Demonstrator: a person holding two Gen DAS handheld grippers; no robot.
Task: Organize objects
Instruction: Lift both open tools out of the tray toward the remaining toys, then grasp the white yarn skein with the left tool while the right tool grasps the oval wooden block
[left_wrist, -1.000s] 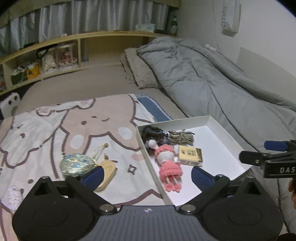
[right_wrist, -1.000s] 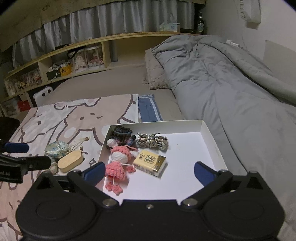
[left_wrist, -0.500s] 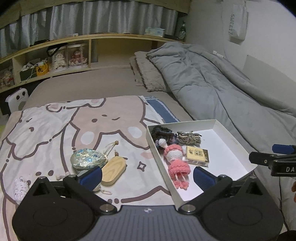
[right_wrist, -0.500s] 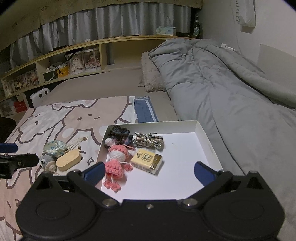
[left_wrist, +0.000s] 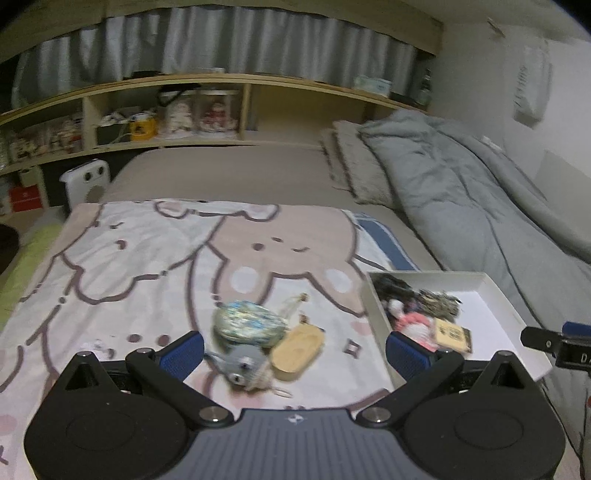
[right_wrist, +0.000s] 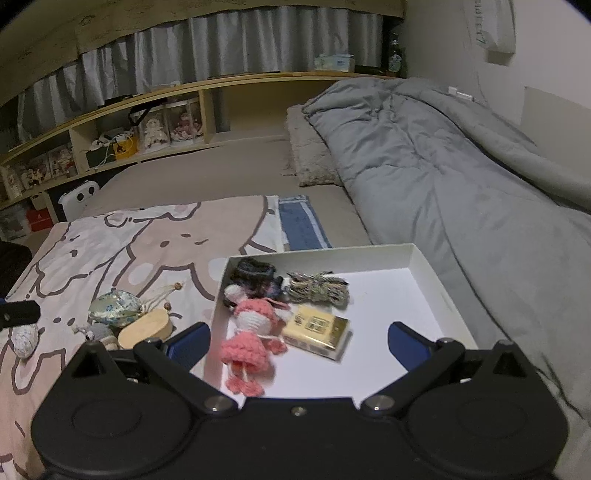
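A white box (right_wrist: 428, 266) lies on the bed and holds a pink crochet doll (right_wrist: 255, 332), a yellow card pack (right_wrist: 317, 326), a coiled rope (right_wrist: 317, 290) and a dark knit item (right_wrist: 255, 275). Left of it on the cartoon blanket (left_wrist: 147, 258) lie a shiny pouch (left_wrist: 247, 323), a wooden oval (left_wrist: 299, 349) and a grey crochet toy (left_wrist: 245, 367). My left gripper (left_wrist: 295, 350) is open and empty just above these three. My right gripper (right_wrist: 297, 343) is open and empty over the box's near side. A small white knit piece (right_wrist: 24, 338) lies at the far left.
A grey duvet (right_wrist: 461, 166) covers the bed's right side, with a pillow (right_wrist: 310, 155) at its head. A wooden shelf (right_wrist: 147, 122) with dolls runs along the back wall. A white appliance (left_wrist: 85, 182) stands beside the bed at the left.
My left gripper has swung left and drawn back, so the pouch, wooden oval and grey toy now sit between its fingers. The right gripper has barely shifted.
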